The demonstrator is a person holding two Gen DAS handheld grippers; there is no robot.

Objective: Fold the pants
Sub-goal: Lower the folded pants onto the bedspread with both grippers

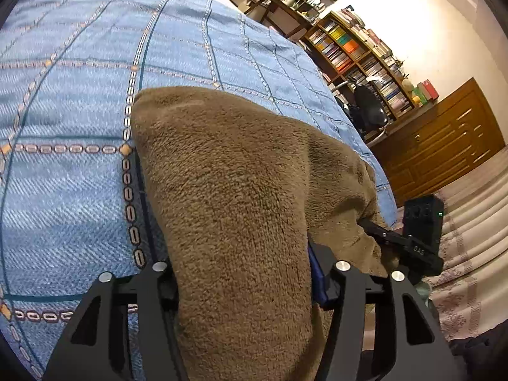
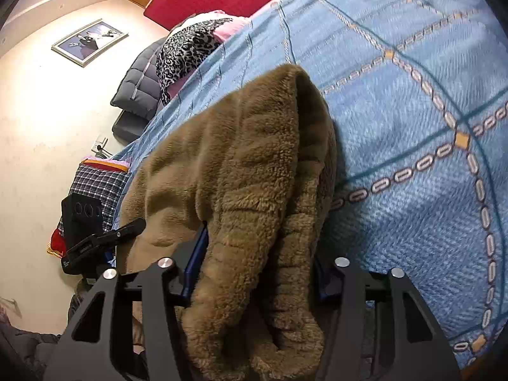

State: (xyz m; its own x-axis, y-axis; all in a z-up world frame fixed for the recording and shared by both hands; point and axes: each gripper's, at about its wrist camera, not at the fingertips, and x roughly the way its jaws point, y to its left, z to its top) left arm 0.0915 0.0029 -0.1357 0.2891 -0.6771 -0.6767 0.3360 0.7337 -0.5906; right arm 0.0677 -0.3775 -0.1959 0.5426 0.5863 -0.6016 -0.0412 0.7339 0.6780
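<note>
Both hand-held grippers, left (image 1: 244, 273) and right (image 2: 257, 273), clamp my pants (image 1: 235, 190) at the bed (image 1: 63, 190) edge; their length runs ahead, across the bed.

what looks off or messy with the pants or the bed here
Nothing damaged or spilled. The brown fleece pants are bunched into thick uneven folds between the right gripper, not lying flat, and hang over the blue bedspread edge. The left gripper also pinches them.

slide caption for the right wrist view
Right gripper fingers clamp brown fleece pants on a blue patterned bedspread.
</note>
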